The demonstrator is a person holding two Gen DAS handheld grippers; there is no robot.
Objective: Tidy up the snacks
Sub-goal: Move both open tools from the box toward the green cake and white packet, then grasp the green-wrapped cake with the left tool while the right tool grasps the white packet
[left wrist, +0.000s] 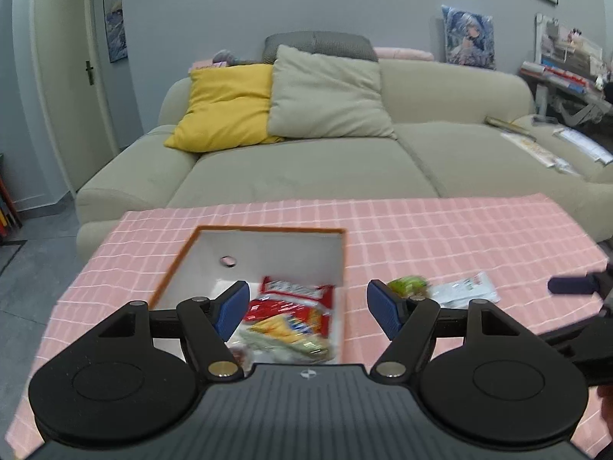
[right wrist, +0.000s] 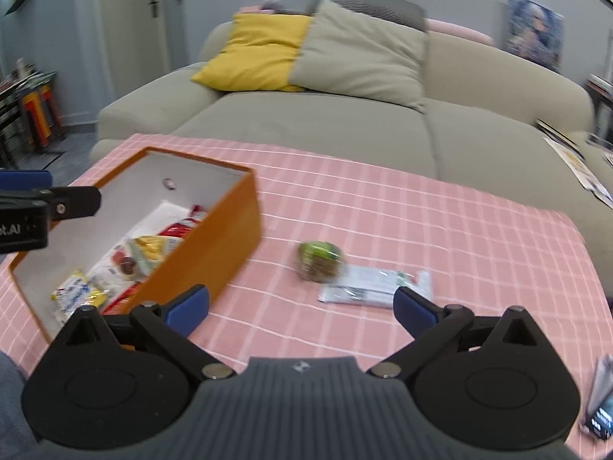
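An orange box [left wrist: 174, 264] with a white inside [right wrist: 230, 245] stands on the pink checked tablecloth and holds several snack packets, red and yellow ones [left wrist: 291, 318] [right wrist: 153, 247]. My left gripper [left wrist: 306, 308] is open and empty, just above the box's near end. A green wrapped snack [right wrist: 318, 260] [left wrist: 408, 285] and a flat white packet [right wrist: 373, 285] [left wrist: 465, 291] lie on the cloth right of the box. My right gripper [right wrist: 302, 306] is open and empty, hovering just short of those two.
A beige sofa [left wrist: 306, 168] with yellow and grey cushions stands behind the table. Papers lie on its right seat [left wrist: 544, 149]. A phone [right wrist: 601, 410] lies at the table's right near corner. The table's far edge [right wrist: 345, 153] meets the sofa.
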